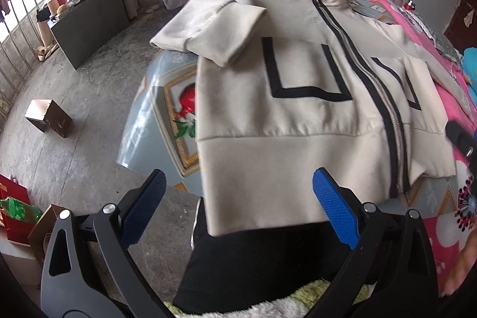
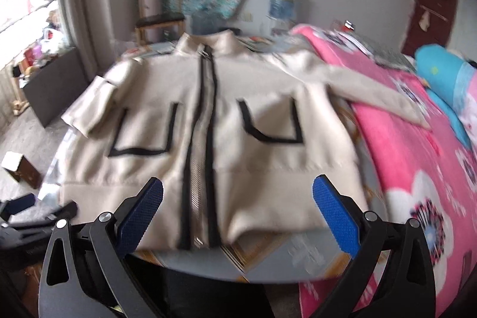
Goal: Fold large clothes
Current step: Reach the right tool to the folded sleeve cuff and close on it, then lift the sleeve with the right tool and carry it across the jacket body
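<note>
Across the patterned desk point(image 1: 155, 97) lies the cream jacket point(image 1: 298, 115), zipped, one sleeve point(image 1: 208, 29) folded over its chest. I see my left tool point(image 1: 238, 204) and right tool point(image 2: 238, 204) both spread wide at the hem, holding nothing.

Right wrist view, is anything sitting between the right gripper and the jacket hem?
Nothing visible does. The right gripper hangs open right over the hem of the cream jacket, with only cloth and table edge beneath it.

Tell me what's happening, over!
Left gripper and right gripper open, empty. Cream zip-up jacket with black trim flat, left sleeve folded in, right sleeve out. Nothing blocking.
</note>
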Tool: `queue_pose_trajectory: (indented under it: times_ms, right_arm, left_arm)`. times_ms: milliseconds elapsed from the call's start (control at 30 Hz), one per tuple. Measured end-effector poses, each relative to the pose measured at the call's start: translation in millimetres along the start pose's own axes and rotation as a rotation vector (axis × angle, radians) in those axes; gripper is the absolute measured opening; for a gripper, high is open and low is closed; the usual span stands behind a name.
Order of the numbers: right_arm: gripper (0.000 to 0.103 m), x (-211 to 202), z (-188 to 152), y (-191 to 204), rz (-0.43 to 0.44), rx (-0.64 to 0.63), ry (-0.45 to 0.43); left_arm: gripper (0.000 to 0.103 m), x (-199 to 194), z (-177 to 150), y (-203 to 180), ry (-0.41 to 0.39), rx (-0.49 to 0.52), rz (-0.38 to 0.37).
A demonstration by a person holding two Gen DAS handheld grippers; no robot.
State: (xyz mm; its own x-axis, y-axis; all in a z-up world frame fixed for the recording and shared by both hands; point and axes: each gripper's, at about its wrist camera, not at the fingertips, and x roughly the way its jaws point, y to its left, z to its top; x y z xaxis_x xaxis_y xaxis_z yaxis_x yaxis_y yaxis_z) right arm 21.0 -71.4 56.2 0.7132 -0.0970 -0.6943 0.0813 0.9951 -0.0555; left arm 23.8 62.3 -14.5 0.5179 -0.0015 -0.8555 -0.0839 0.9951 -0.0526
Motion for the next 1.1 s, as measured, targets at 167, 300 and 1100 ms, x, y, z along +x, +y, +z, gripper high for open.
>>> queue_pose_trajectory:
  times_ms: [167, 300, 1100]
  right_arm:
    - [0.098, 32, 48, 37, 0.228, 0.008, 0.018]
    - [0.098, 79, 80, 80, 0.368, -0.007, 0.093]
    - [0.006, 199, 101, 146, 0.51, 0.118, 0.362]
  left_arm:
    - [0.095, 10, 16, 32, -0.067, -0.038, -0.089]
    - [0.095, 19, 32, 55, -0.105, -0.069, -0.155]
    - [0.095, 84, 75, 75, -0.057, -0.004, -0.235]
